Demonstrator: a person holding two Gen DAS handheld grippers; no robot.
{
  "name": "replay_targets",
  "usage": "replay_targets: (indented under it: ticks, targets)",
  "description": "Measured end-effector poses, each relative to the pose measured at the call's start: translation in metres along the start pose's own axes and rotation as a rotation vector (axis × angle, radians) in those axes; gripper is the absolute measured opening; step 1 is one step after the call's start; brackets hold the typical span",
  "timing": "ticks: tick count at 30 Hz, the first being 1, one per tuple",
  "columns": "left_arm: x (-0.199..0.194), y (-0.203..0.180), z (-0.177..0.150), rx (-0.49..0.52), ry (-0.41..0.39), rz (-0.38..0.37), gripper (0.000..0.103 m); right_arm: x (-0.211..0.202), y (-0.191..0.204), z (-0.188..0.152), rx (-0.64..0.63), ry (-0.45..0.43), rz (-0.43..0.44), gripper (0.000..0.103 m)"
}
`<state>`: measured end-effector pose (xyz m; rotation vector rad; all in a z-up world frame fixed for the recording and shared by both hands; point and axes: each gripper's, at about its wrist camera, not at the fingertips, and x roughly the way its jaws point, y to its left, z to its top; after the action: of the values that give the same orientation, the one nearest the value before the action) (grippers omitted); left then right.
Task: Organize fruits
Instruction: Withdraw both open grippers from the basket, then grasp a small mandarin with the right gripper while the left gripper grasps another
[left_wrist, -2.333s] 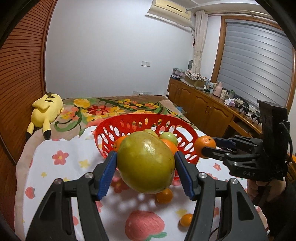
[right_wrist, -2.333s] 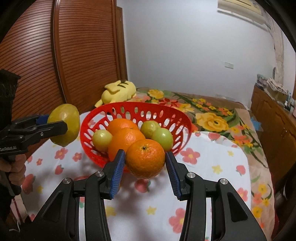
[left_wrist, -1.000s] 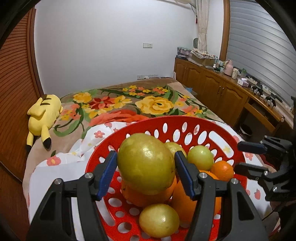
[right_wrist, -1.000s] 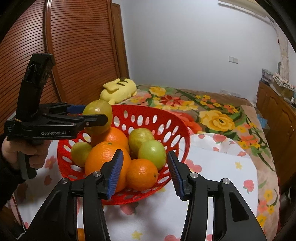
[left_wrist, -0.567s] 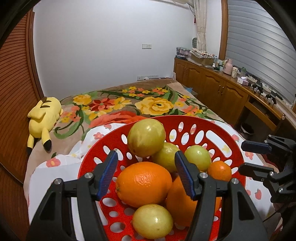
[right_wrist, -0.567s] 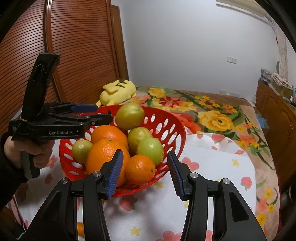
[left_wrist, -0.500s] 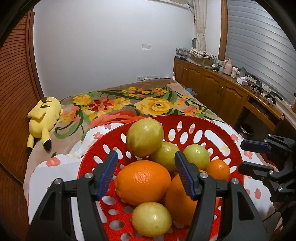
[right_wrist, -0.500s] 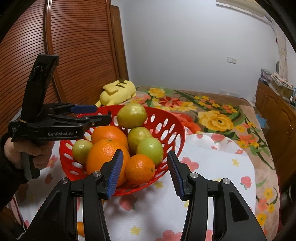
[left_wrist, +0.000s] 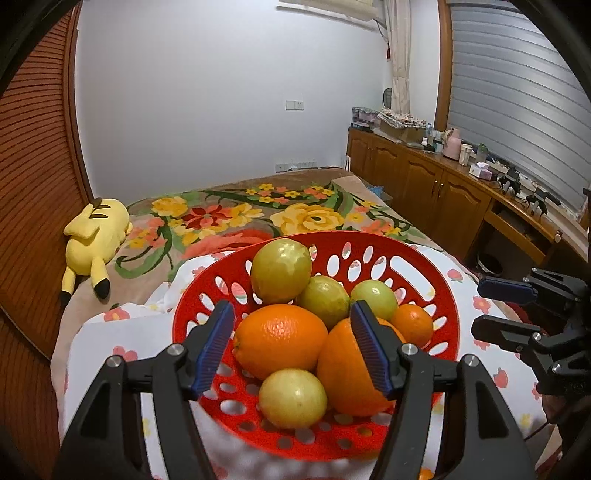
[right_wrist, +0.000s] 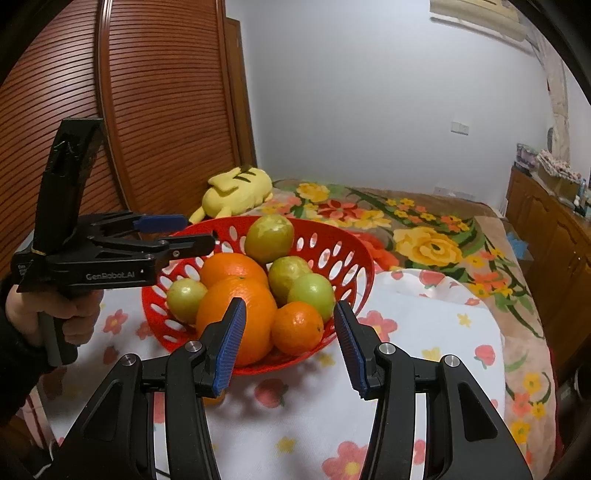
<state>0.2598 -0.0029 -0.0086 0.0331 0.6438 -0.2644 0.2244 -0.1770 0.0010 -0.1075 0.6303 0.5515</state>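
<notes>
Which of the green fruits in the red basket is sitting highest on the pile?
The largest yellow-green fruit, at the far side of the red basket. It rests on top of an orange and another green fruit, while the other green ones sit lower.

A red perforated basket (left_wrist: 439, 295) holds orange oranges (left_wrist: 280, 339) and yellow-green fruits (left_wrist: 281, 270). The tongs' pads (left_wrist: 215, 343) are blue on black. White cloth (right_wrist: 424, 332) bears red flowers; the plush toy (left_wrist: 94, 240) is yellow.

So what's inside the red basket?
The red basket holds seven fruits: two big oranges, a small orange and four yellow-green ones, the largest perched on top. The basket's bottom is covered by fruit.
</notes>
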Motion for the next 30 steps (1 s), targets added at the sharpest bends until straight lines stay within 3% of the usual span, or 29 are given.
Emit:
replay_targets:
  ticks: [17,30]
  targets:
    - [-0.042,0.0,-0.046,0.004,-0.055,-0.032,0.074,-0.027,0.032,-0.039,0.064,0.023,-0.029,0.051]
    - [-0.029,0.01,-0.093,0.005,-0.046,-0.04,0.079,-0.02,0.057,-0.072,0.132,0.082,-0.076,0.057]
